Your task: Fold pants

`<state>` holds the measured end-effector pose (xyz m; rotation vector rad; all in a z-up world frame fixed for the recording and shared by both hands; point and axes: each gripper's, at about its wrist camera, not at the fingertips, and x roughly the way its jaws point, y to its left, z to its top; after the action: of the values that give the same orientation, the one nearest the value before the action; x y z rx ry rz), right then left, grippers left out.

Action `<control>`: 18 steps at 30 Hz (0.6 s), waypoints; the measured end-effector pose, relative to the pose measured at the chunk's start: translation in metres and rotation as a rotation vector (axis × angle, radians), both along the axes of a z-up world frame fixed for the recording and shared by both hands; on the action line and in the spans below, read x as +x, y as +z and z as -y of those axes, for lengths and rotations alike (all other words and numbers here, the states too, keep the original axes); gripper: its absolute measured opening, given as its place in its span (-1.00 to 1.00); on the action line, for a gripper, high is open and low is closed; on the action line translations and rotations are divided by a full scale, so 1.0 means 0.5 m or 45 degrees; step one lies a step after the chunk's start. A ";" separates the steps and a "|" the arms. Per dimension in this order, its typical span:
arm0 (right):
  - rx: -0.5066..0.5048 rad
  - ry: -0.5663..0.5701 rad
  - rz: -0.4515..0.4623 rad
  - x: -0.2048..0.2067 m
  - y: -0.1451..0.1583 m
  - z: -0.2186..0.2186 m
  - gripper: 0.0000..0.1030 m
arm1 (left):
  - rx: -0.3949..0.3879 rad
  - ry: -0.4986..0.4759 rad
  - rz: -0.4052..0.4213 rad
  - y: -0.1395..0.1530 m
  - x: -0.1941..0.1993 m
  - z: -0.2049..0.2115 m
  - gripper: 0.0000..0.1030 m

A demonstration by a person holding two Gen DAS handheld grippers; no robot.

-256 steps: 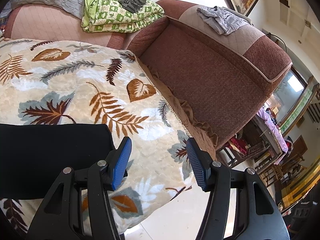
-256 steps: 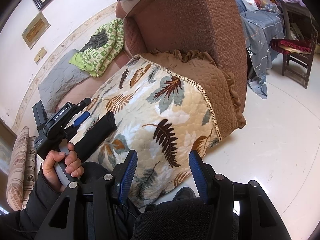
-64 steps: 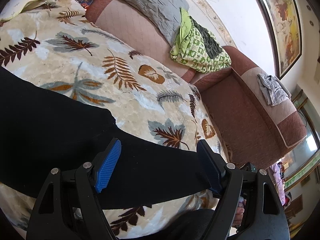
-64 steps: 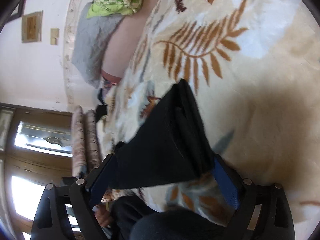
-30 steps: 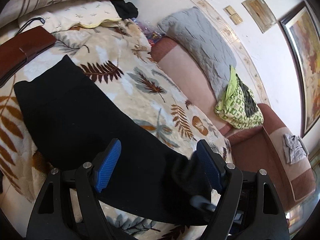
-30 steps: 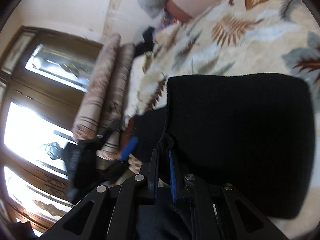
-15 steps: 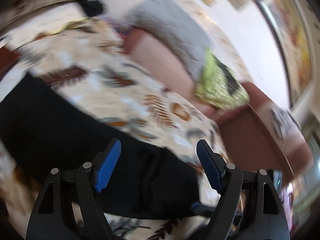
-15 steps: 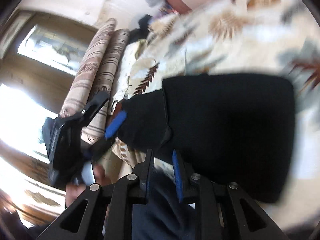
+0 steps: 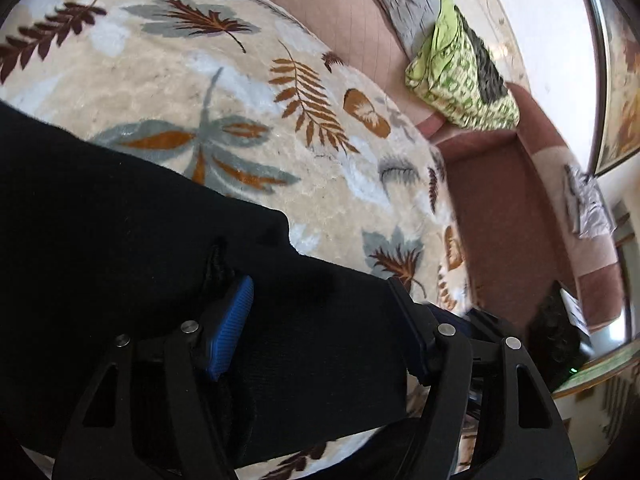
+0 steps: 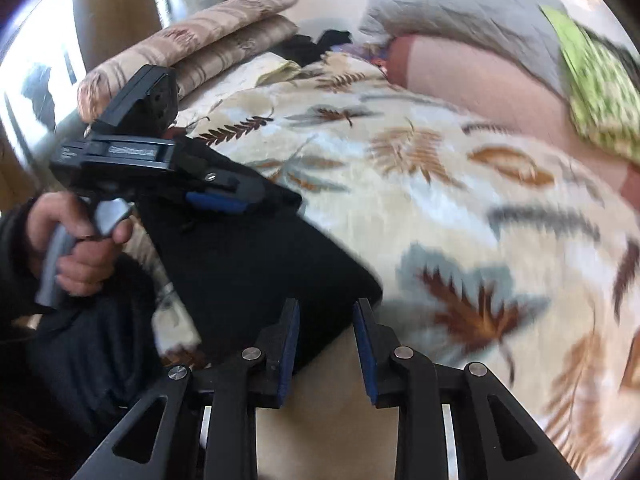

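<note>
The black pants (image 9: 120, 216) are laid on a leaf-patterned blanket (image 9: 248, 80), along the blanket's near edge. In the left wrist view, the left gripper (image 9: 320, 320) is seen low over the pants; its jaws are spread wide, with black fabric lying between the blue pads (image 9: 230, 332), and nothing is clamped. In the right wrist view, the same gripper (image 10: 216, 200) is shown resting on the far end of the pants (image 10: 248, 264), its handle held by the person's left hand (image 10: 76, 240). The right gripper (image 10: 326, 344) is seen at the near corner of the pants, at the blanket's (image 10: 440, 200) edge; its jaws are parted to a moderate gap, and no cloth is gripped. A green patterned cloth (image 9: 460, 80) is seen beyond the blanket, on the sofa (image 9: 352, 20).
</note>
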<state>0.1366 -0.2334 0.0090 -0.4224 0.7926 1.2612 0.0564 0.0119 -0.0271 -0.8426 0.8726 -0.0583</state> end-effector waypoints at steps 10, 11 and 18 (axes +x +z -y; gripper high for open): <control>-0.087 0.033 -0.051 0.011 -0.033 -0.047 -0.43 | 0.060 0.003 0.083 0.027 -0.021 0.006 0.31; -0.069 0.052 -0.009 -0.008 -0.011 -0.031 -0.43 | 0.077 -0.002 0.106 0.039 -0.035 0.011 0.31; -0.180 0.246 0.049 -0.102 -0.021 -0.017 -0.38 | 0.119 -0.096 -0.088 -0.003 -0.087 0.070 0.33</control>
<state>0.0854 -0.2248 -0.0017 -0.6481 0.8259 1.3761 0.0128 -0.0230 -0.0286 -0.7279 0.9652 -0.0544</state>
